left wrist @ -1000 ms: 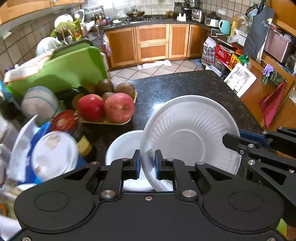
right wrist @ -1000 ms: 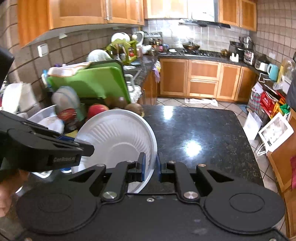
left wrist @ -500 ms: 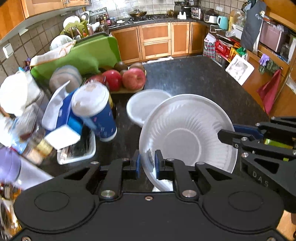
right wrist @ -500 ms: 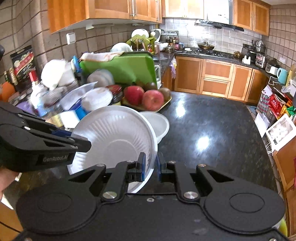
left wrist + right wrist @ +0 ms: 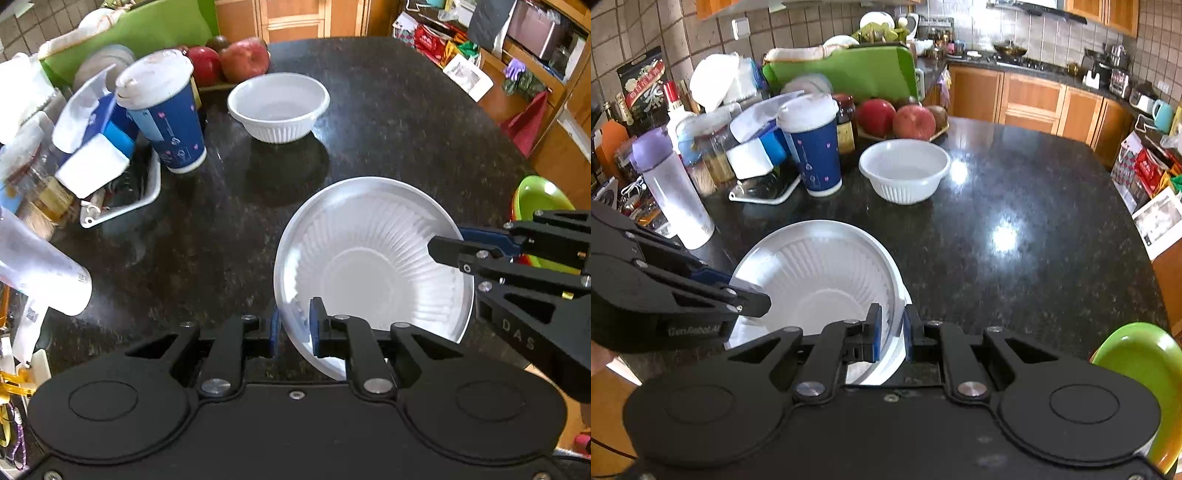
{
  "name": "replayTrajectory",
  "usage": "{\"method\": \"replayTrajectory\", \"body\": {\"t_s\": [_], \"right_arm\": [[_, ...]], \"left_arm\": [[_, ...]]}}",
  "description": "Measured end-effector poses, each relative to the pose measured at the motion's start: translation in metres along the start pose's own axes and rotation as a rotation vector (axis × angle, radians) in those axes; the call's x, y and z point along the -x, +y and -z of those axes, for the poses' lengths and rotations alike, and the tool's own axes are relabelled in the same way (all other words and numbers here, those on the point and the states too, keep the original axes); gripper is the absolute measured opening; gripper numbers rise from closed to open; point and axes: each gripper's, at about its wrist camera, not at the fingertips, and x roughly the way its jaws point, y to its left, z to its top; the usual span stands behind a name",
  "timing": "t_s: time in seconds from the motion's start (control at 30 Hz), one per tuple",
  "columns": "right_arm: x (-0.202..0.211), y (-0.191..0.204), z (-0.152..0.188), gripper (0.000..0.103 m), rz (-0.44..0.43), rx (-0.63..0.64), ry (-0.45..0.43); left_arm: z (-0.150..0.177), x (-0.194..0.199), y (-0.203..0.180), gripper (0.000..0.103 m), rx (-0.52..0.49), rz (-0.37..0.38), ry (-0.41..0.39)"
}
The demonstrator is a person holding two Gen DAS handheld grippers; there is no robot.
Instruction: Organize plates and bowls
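A white ribbed plate hangs low over the near part of the dark granite counter, tilted slightly. My left gripper is shut on its near-left rim. My right gripper is shut on the opposite rim and reaches in from the right in the left wrist view. A white edge shows under the plate; I cannot tell what it is. A white ribbed bowl stands empty farther back on the counter.
A blue lidded paper cup stands left of the bowl, with a tray of apples behind. Bottles, a white tray and clutter line the left side. A green seat stands past the counter's right edge.
Both grippers carried the plate back from the fruit and bowl toward the near edge and lowered it. The plate now lies flatter, and the bowl and cup sit farther off.
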Motion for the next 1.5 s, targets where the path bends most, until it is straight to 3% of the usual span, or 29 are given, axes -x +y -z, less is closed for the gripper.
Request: {"method": "replayTrajectory", "body": {"t_s": [0.17,0.33,0.87,1.17,1.5], "right_arm": [[-0.009,-0.005,0.005,0.014,-0.011,-0.018,0.032],[-0.016,-0.009,0.003,0.018,-0.022,-0.015,0.042],[-0.021,-0.020,-0.003,0.020,-0.012,-0.043,0.046],[-0.016,-0.023,-0.007,0.020,-0.019,-0.053,0.017],[-0.003,-0.041,-0.042,0.025,-0.012,-0.041,-0.110]], "left_arm": [[0.005,-0.012,0.008,0.023,0.017,0.034,0.029],[0.010,-0.015,0.008,0.029,0.001,0.035,-0.004],[0.011,-0.010,0.008,0.030,-0.003,0.058,-0.031],[0.004,0.008,0.010,0.030,0.012,0.021,-0.119],[-0.033,0.008,0.024,0.031,0.106,-0.060,-0.233]]}}
